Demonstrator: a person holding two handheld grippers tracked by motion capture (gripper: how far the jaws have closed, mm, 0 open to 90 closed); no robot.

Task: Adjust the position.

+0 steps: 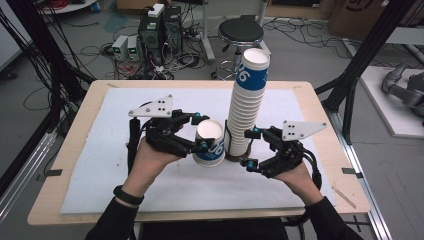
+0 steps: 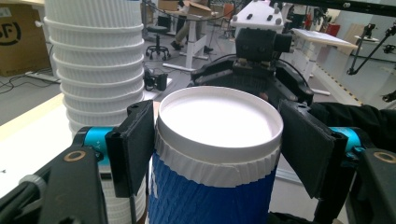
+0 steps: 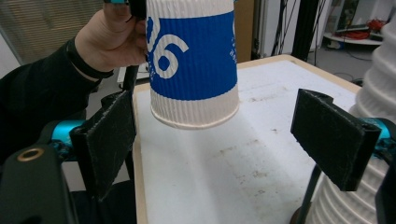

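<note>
A single white paper cup with a blue band (image 1: 210, 142) hangs upright above the white mat, its base off the surface (image 3: 191, 60). My left gripper (image 1: 201, 132) is shut on it, one pad on each side just under the rim (image 2: 217, 140). Right beside it stands a tall stack of the same cups (image 1: 245, 105), also seen close by (image 2: 98, 70). My right gripper (image 1: 250, 148) is low at the foot of the stack and open, with nothing between its pads (image 3: 215, 140). The stack (image 3: 378, 93) rises just past one of its jaws.
A white mat (image 1: 125, 165) covers the wooden table (image 1: 320, 115). On the floor beyond the far edge are a black stool (image 1: 241, 31), computer boxes (image 1: 159, 30) and loose cables. Black frame posts (image 1: 360, 55) flank the table.
</note>
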